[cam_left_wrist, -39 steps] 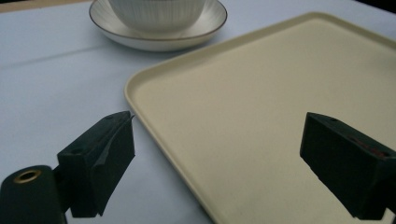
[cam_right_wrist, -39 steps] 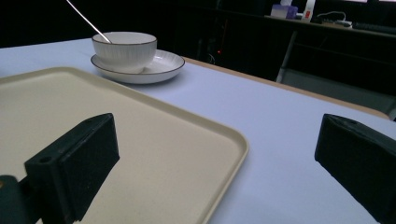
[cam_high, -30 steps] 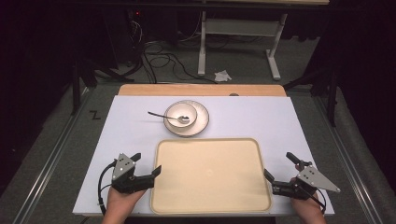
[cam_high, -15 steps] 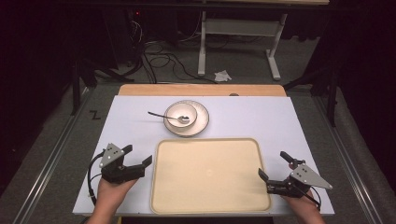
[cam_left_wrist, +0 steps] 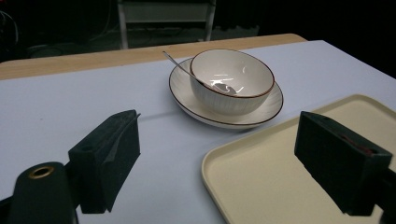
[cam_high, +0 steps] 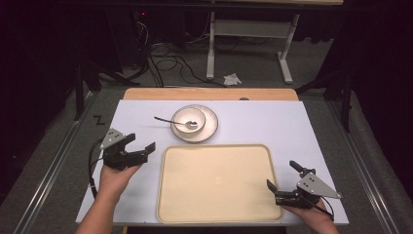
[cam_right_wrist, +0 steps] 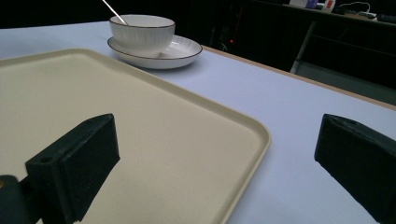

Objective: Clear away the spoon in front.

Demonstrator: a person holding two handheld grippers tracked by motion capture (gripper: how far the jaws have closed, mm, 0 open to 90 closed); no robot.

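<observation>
The left hand-held gripper (cam_high: 139,146) hovers off the tray's (cam_high: 214,207) left edge, jaws apart with nothing between them; they have just been closing slightly. Its jaws aim toward the bowl (cam_high: 188,119), which sits on a plate (cam_high: 210,127) near the table's (cam_high: 272,119) far edge, beyond the tray and well apart from the gripper. A spoon (cam_high: 170,120) rests in the bowl, handle pointing left. The right hand-held gripper (cam_high: 283,175) sits at the tray's near right corner, jaws apart, empty, straddling the rim.
</observation>
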